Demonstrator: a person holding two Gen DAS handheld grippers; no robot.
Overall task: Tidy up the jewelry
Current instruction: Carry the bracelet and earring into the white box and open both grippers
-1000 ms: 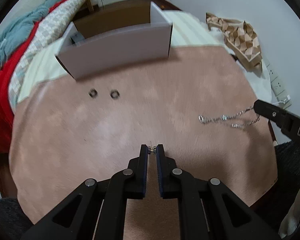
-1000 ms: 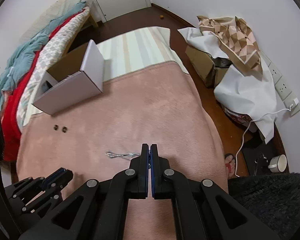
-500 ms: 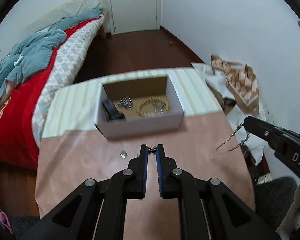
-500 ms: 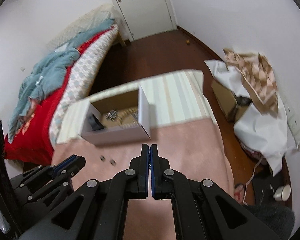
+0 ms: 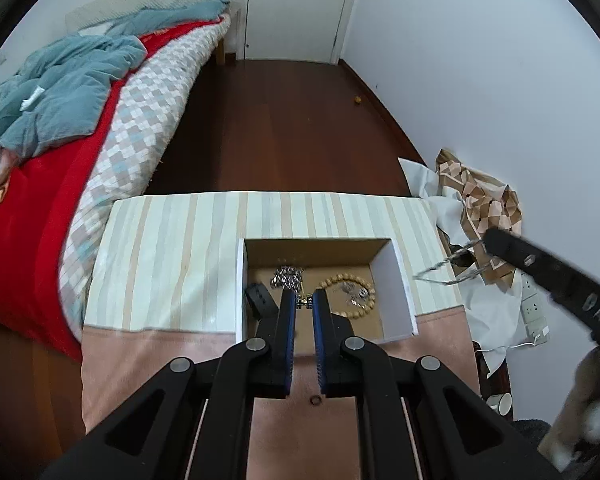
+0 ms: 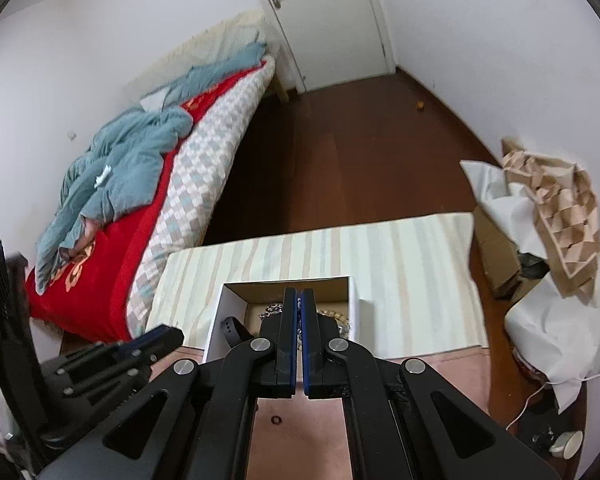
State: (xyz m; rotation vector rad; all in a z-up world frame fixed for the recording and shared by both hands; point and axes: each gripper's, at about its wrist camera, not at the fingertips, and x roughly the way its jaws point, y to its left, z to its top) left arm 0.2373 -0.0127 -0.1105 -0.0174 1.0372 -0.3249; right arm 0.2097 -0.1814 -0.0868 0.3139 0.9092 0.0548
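Note:
An open white box (image 5: 396, 276) sits on the striped cloth; inside lie a wooden bead bracelet (image 5: 350, 290), a silver chain pile (image 5: 287, 276) and a black band (image 5: 260, 300). My left gripper (image 5: 304, 301) is shut on a small earring, held above the box. My right gripper (image 6: 299, 302) is shut on a silver chain necklace (image 5: 446, 270), which dangles from it right of the box in the left wrist view. In the right wrist view the box (image 6: 220, 320) lies under the right gripper. A small ring (image 5: 315, 400) lies on the pink cloth.
The pink cloth (image 5: 140, 360) covers the near tabletop, the striped cloth (image 5: 172, 264) the far part. A bed with red and blue bedding (image 5: 60, 120) is left. Paper and cardboard clutter (image 5: 480, 200) sits right. The ring also shows in the right wrist view (image 6: 276, 419).
Both grippers rose from the pink cloth and moved forward over the box. The right gripper lifted the chain necklace off the cloth. The left kept its hold on the earring.

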